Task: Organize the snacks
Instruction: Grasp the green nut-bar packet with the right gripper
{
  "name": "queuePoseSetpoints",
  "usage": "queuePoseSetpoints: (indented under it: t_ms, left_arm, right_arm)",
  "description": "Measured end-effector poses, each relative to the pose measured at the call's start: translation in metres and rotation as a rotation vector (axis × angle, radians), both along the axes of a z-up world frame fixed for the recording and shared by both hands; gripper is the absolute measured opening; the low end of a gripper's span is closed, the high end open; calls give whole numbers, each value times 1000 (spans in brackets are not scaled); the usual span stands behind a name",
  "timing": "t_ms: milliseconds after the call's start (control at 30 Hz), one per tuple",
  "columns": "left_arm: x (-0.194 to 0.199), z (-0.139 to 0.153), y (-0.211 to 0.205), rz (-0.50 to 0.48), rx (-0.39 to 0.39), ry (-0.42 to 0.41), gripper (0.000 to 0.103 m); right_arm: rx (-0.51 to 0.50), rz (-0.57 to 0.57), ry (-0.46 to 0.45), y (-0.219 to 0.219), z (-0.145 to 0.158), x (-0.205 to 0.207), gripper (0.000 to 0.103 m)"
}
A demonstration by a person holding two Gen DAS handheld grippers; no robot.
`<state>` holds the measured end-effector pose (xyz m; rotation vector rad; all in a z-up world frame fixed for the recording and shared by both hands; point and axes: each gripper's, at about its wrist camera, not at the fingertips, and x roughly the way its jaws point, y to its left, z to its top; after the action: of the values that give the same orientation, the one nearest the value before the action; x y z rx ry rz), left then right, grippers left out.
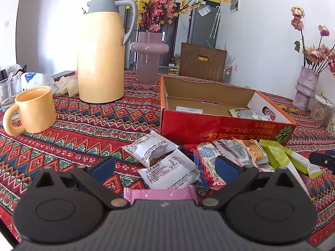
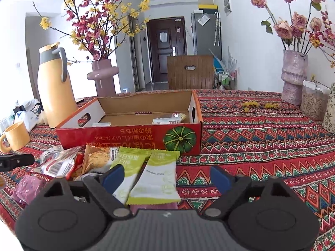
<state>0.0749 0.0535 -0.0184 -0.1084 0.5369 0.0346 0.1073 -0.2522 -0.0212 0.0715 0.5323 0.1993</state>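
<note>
Mid-frame on patterned table (image 2: 261, 138): red cardboard box (image 2: 129, 135), open top, few packets inside. Below it, snack pile (image 1: 188, 159): white, red, green wrappers. Left fingers (image 1: 100, 167) wide, right fingers (image 2: 219, 176) wide, both w/ nothing held.

Yellow thermos (image 1: 100, 48), yellow mug (image 1: 34, 109), pink vase (image 1: 147, 59) on patterned tablecloth (image 1: 83, 125).

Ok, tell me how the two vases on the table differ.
The pink vase is smooth and glossy with a bulging ring around it; the textured vase is rough, mottled and stepped. The pink vase holds yellow and pink blossom branches beside the thermos; the textured vase holds dried roses. Both stand upright on the patterned tablecloth.
</note>
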Motion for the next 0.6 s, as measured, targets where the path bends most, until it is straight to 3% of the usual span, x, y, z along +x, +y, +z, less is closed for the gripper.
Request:
queuePoseSetpoints:
  t_ms: [367,600]
  left_arm:
    - [-1,1,1,9,-2,4,103]
    - [0,0,1,5,-3,8,103]
  right_arm:
    - [-33,69,198,12,-8,61,50]
    - [-36,86,249,15,-15,71,42]
